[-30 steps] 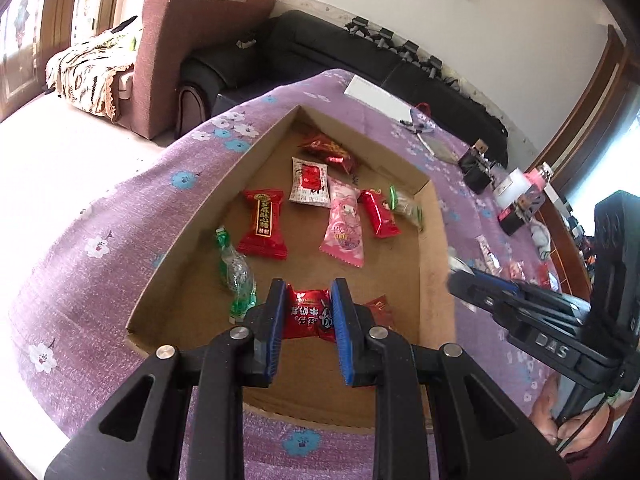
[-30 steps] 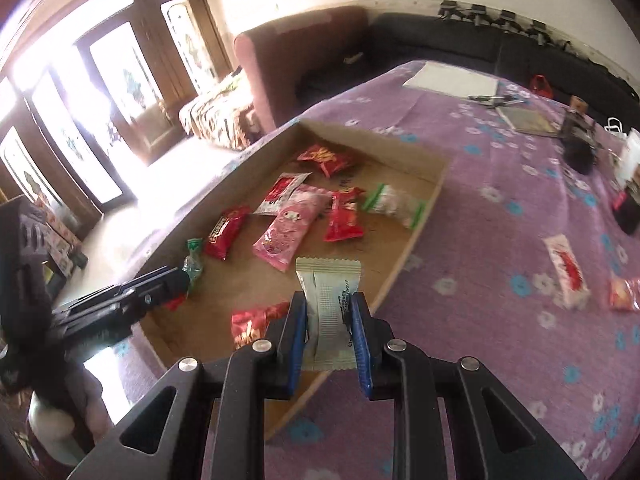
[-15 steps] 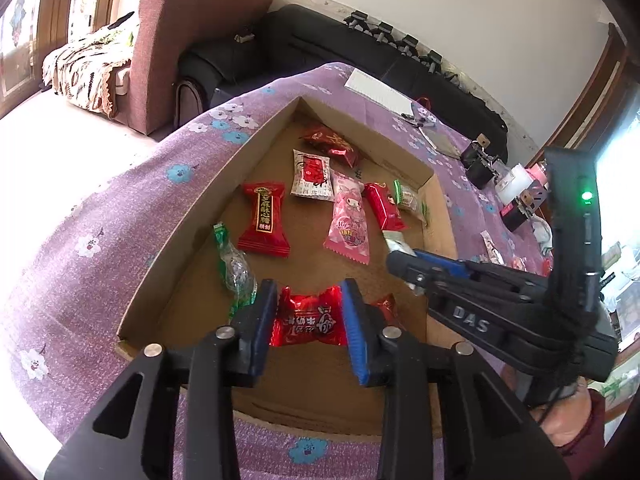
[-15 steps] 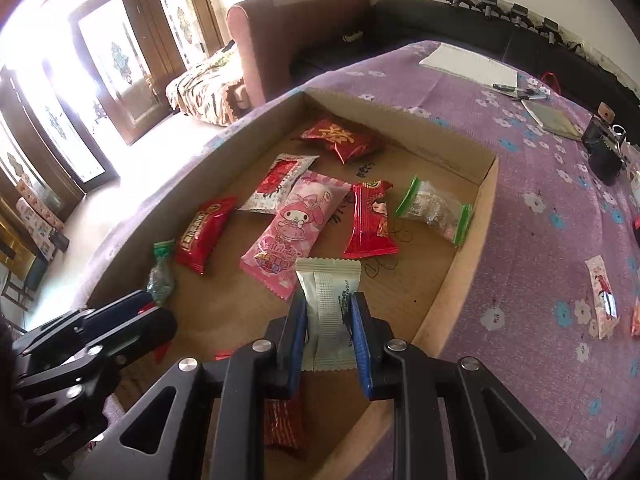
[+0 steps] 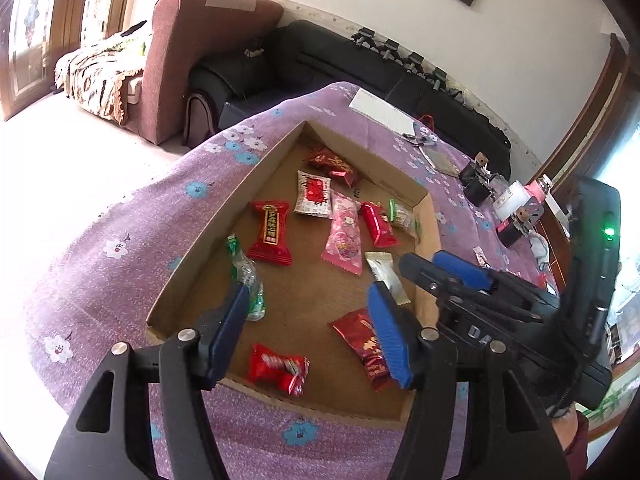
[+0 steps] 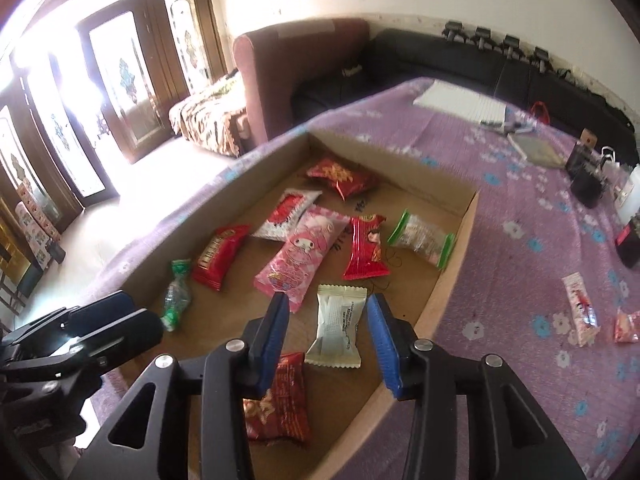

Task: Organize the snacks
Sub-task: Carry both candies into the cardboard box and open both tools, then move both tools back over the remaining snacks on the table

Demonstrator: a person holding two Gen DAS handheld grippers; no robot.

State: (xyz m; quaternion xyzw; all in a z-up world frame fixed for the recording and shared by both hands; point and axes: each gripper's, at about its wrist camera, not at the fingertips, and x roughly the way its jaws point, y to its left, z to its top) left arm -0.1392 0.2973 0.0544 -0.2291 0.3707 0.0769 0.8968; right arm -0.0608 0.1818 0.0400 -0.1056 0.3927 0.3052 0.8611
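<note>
My right gripper point(image 6: 328, 344) has just been opening; jaws are apart, and the white sachet point(image 6: 338, 326) lies flat on the floor of the cardboard tray point(image 6: 460, 248) between them, neither pad pressing on it. So released, not gripped. My left gripper point(image 5: 308, 336) has also just been opening, jaws wide. The red twist candy point(image 5: 280, 368) sits loose on the tray floor near the front wall, below and between the pads, untouched.

Outward from there: a red foil pack point(image 5: 366, 344) just beside the left gripper's right pad, partly hidden by it. Further in, the pink character pack point(image 6: 304, 256), a red bar point(image 6: 218, 254), a green-ended clear candy point(image 6: 176, 296), a red-and-white pack point(image 6: 290, 214), a slim red pack point(image 6: 366, 252), a green-edged clear pack point(image 6: 422, 238) and a red-gold pack point(image 6: 342, 176) at the far end. Two snacks are still outside on the purple floral tablecloth point(image 6: 520, 200): a white-red strip point(image 6: 580, 308) and a small pink pack point(image 6: 626, 326), close together.

Handling, my guess: all light, soft crinkly wrappers, slippery film, contents likely crushable. Flat ones are hard to pinch off cloth. I'd take the strip across its narrow width or by a crimped end seal, gently.
</note>
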